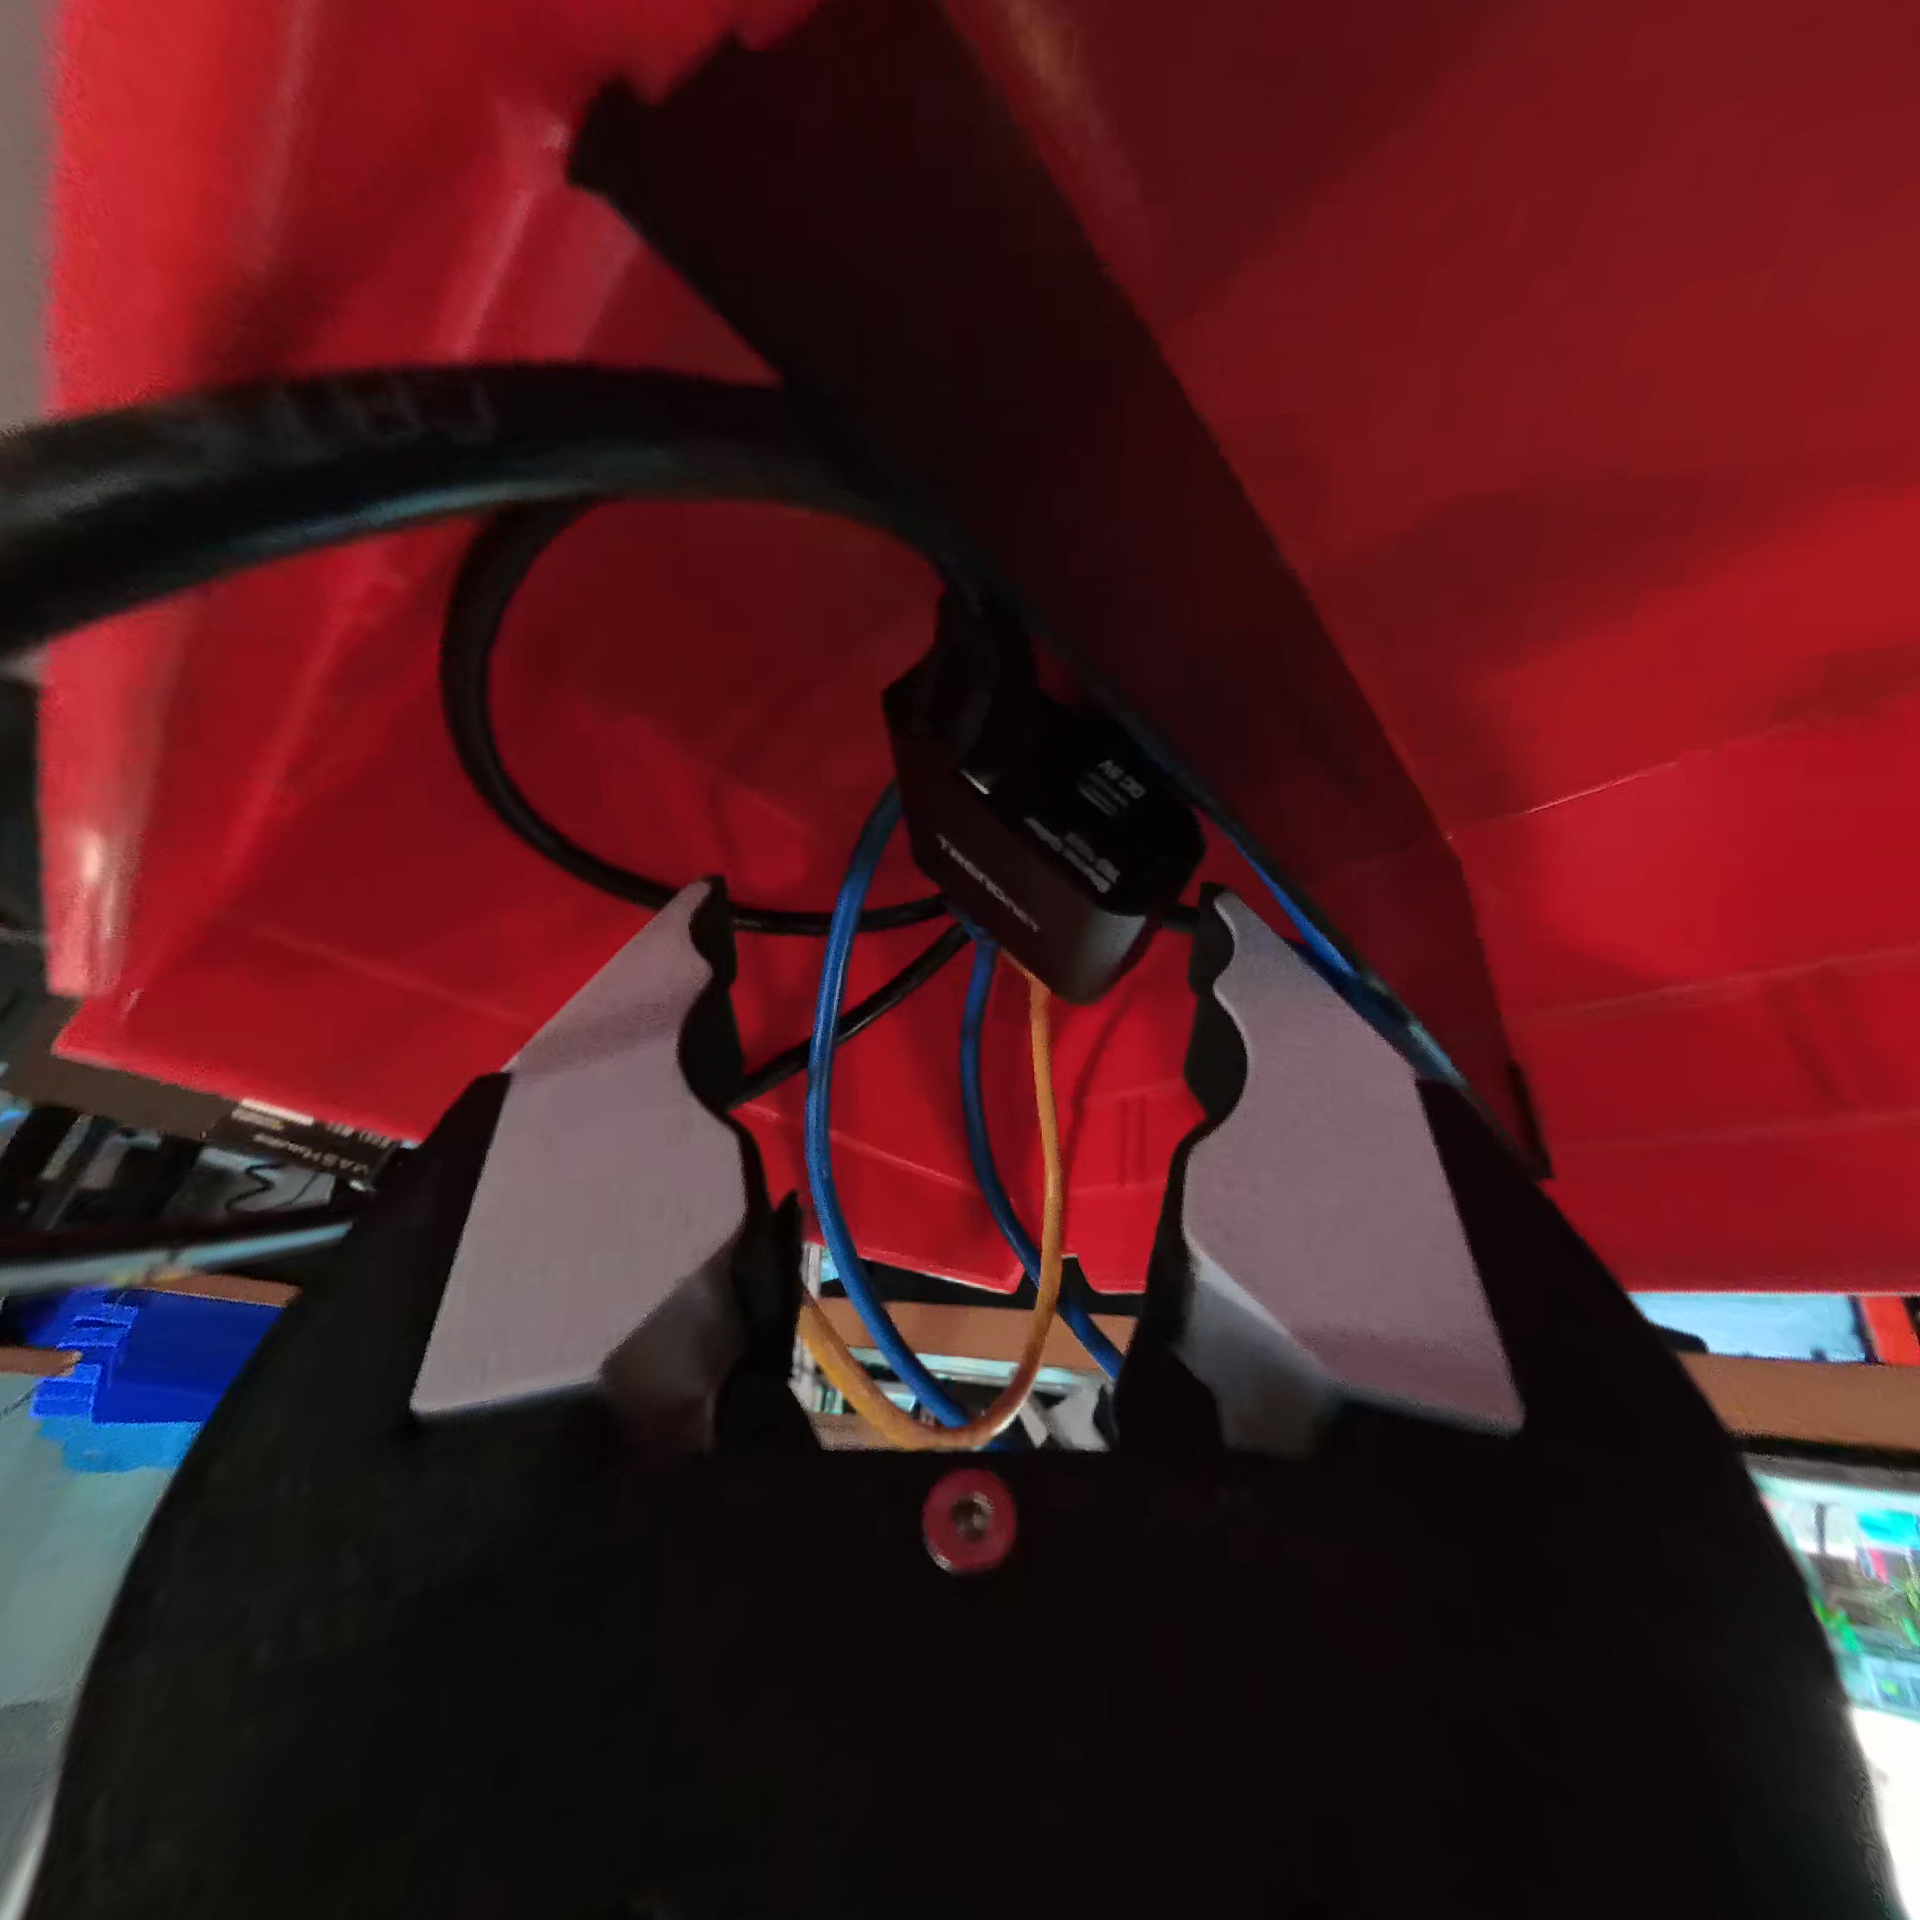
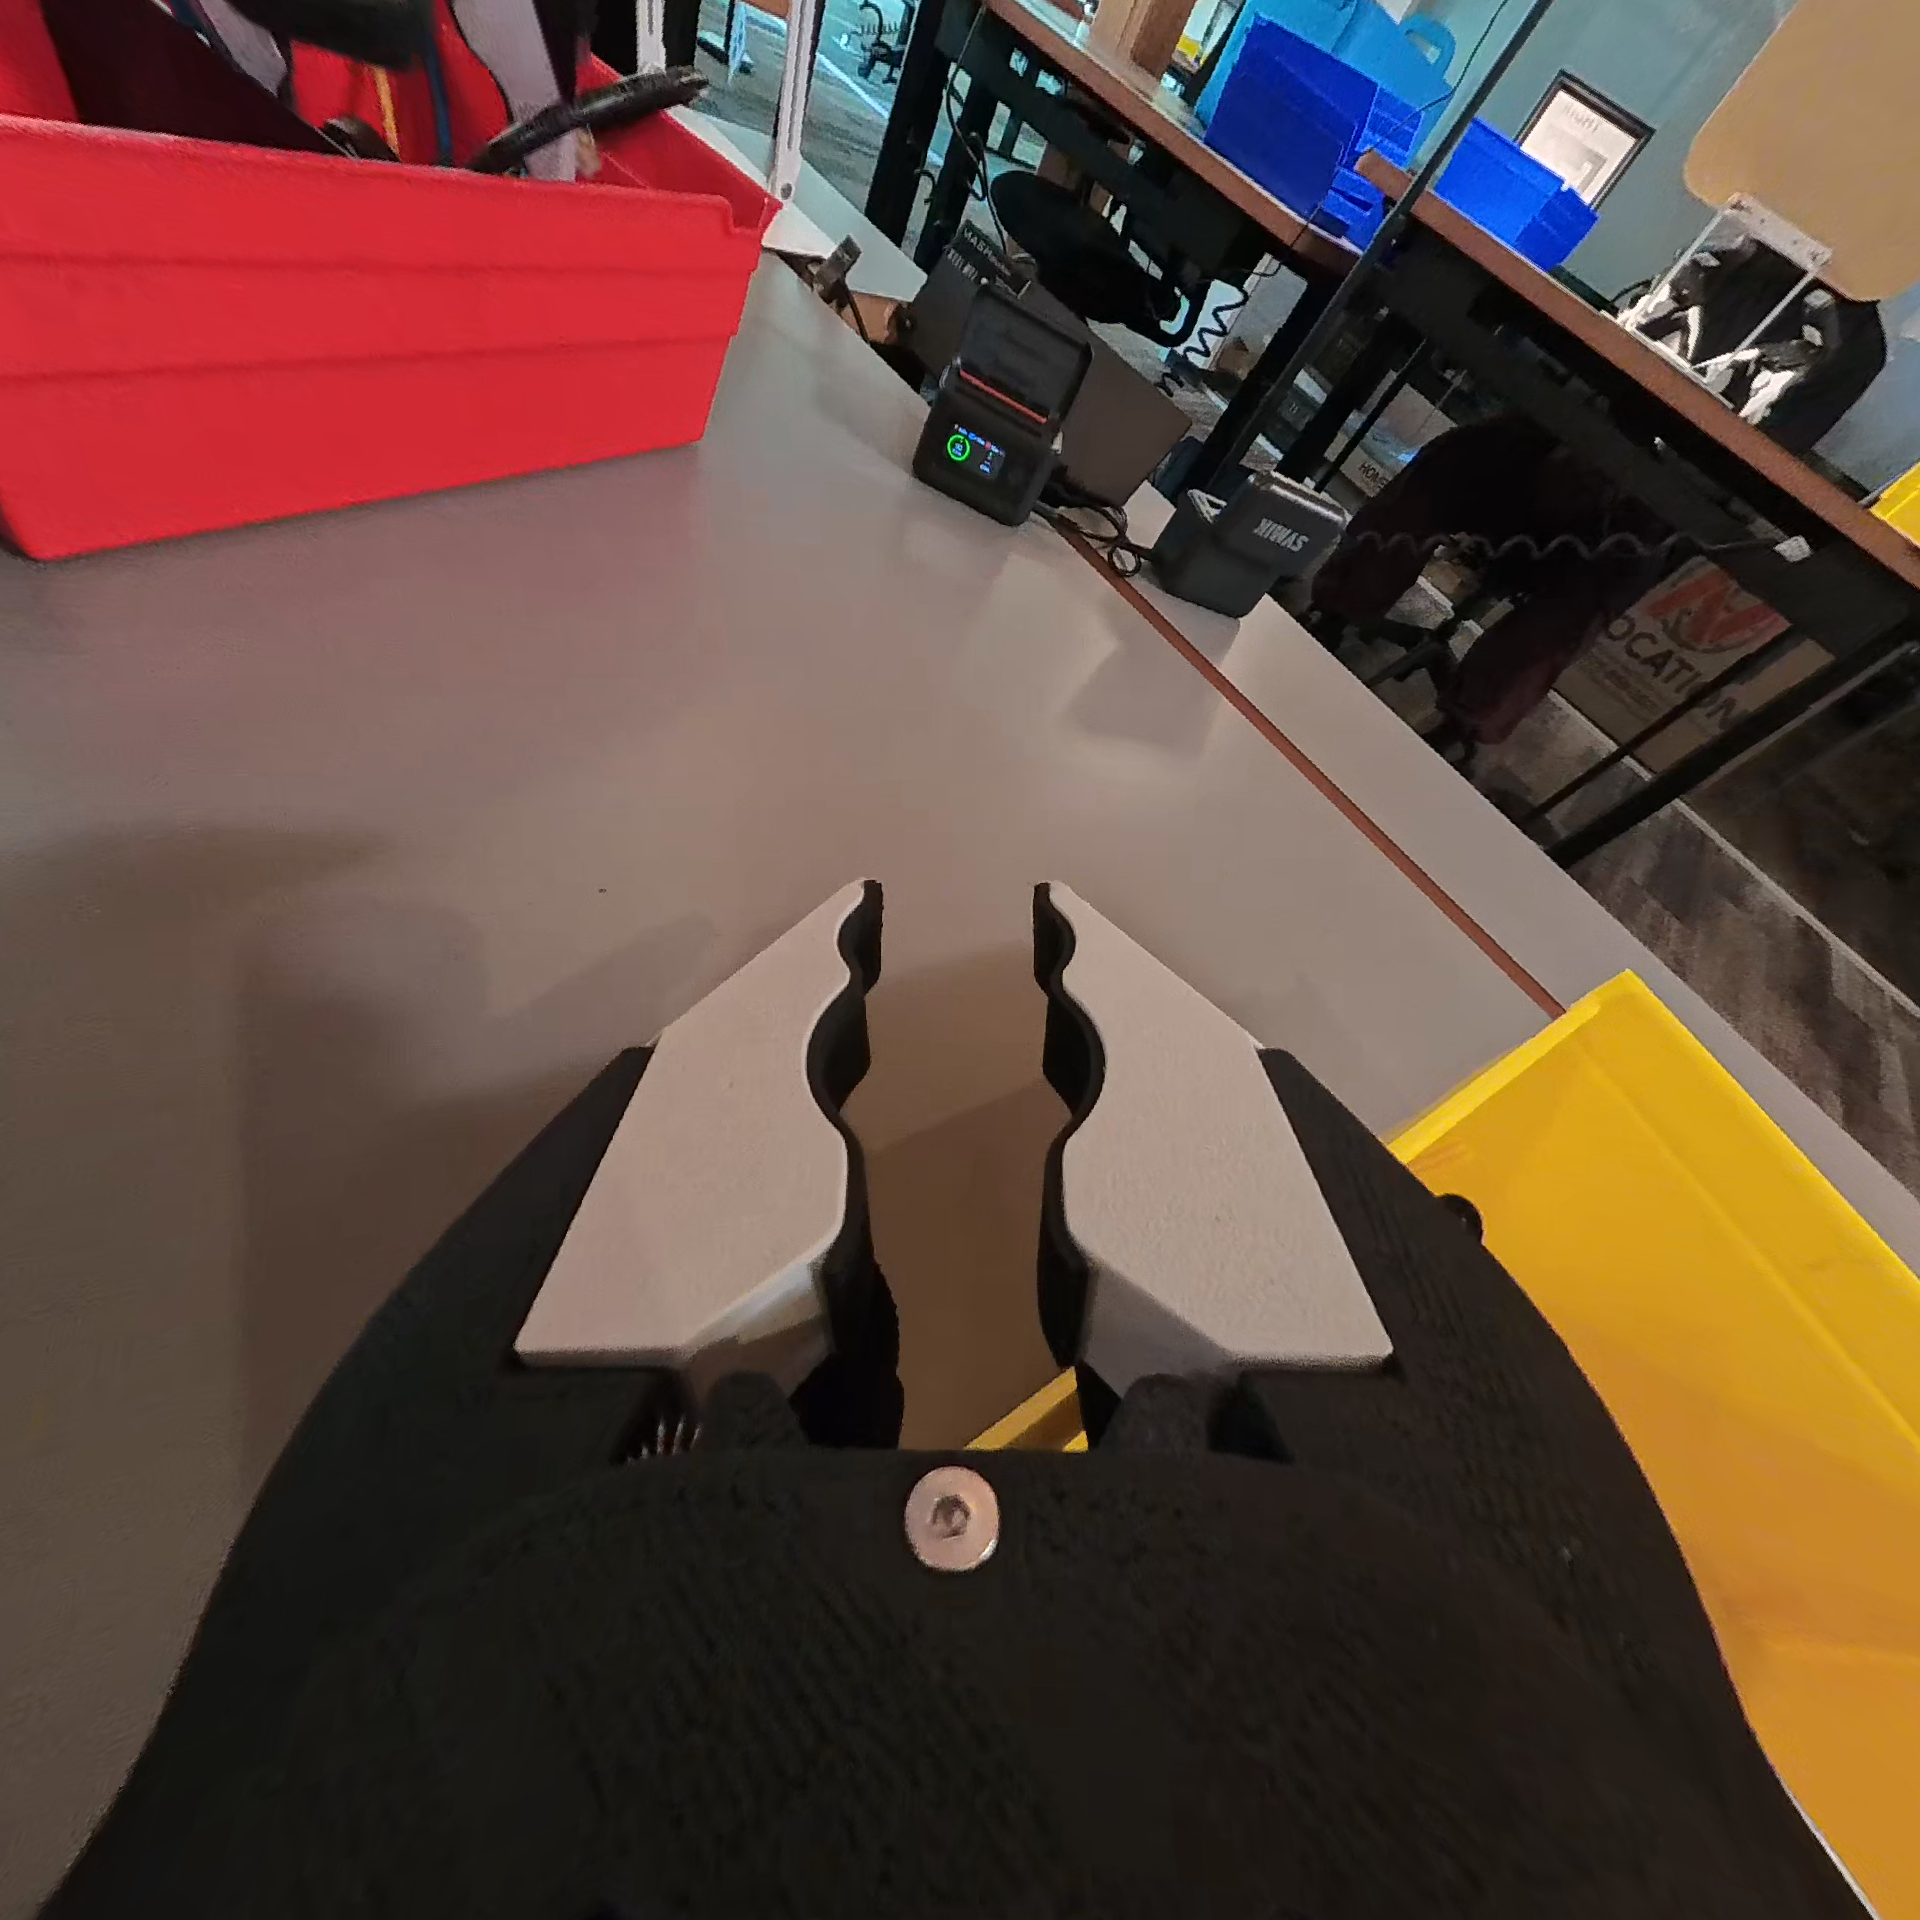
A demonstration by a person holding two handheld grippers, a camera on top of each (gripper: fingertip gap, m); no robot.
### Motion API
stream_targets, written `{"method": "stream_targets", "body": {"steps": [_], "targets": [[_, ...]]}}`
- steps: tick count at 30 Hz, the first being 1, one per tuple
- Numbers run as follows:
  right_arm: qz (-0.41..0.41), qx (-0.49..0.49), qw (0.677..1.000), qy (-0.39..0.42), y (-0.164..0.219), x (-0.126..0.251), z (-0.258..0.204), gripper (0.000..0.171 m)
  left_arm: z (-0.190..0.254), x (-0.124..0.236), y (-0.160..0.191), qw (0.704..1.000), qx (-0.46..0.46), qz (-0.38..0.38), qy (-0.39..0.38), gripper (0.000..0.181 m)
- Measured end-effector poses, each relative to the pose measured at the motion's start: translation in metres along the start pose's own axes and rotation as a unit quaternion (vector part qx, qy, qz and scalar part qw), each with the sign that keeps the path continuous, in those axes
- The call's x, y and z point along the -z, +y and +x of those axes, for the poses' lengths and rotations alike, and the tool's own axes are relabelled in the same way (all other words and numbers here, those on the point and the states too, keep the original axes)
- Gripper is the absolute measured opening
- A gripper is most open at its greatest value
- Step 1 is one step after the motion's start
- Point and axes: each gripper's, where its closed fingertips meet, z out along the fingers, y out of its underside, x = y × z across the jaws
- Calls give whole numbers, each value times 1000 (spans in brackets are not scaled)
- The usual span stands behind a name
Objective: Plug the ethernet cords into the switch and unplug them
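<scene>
In the left wrist view my left gripper (image 1: 961, 914) is open inside the red bin (image 1: 312, 727). Its fingertips flank a black power adapter (image 1: 1049, 862) without gripping it. Two blue ethernet cords (image 1: 831, 1091) and an orange cord (image 1: 1047, 1143) loop down between the fingers. A long dark flat slab (image 1: 1039, 468), possibly the switch, runs diagonally above the adapter. A thick black cable (image 1: 364, 457) arcs in from the left. My right gripper (image 2: 956, 894) is slightly open and empty above the grey table (image 2: 520, 779).
The red bin (image 2: 364, 343) stands at the table's far left in the right wrist view, with cables poking out. A yellow bin (image 2: 1662, 1299) lies right of my right gripper. A small black printer (image 2: 987, 426) and a dark box (image 2: 1247, 551) sit near the table's far edge. My right fingertips sit around 40 centimeters from my left ones.
</scene>
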Motion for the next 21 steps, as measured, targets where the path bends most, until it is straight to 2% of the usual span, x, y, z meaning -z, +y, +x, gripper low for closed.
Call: {"method": "stream_targets", "body": {"steps": [4,5,6,8,9,11,16,21], "targets": [[-1,6,1000,-3,1,-1,0,27,3,-17,-1,999,-21,-18,20,78],[-2,7,1000,-4,1,-2,-1,27,6,-18,-1,999,-21,-15,34,71],[-3,8,1000,-5,2,-2,-1,27,12,-17,0,998,-13,-18,58,52],[-4,12,1000,-7,2,-3,-3,27,12,-16,4,997,34,-26,66,48],[-5,15,1000,-6,3,-3,-3,27,12,-12,7,996,50,-30,63,38],[-5,17,1000,-6,3,-3,-3,27,10,-1,13,997,69,-27,36,27],[0,13,1000,0,0,-1,0,26,-2,54,32,983,157,-32,-88,22],[13,2,1000,18,-5,2,3,24,-9,135,89,937,256,-61,-231,20]]}}
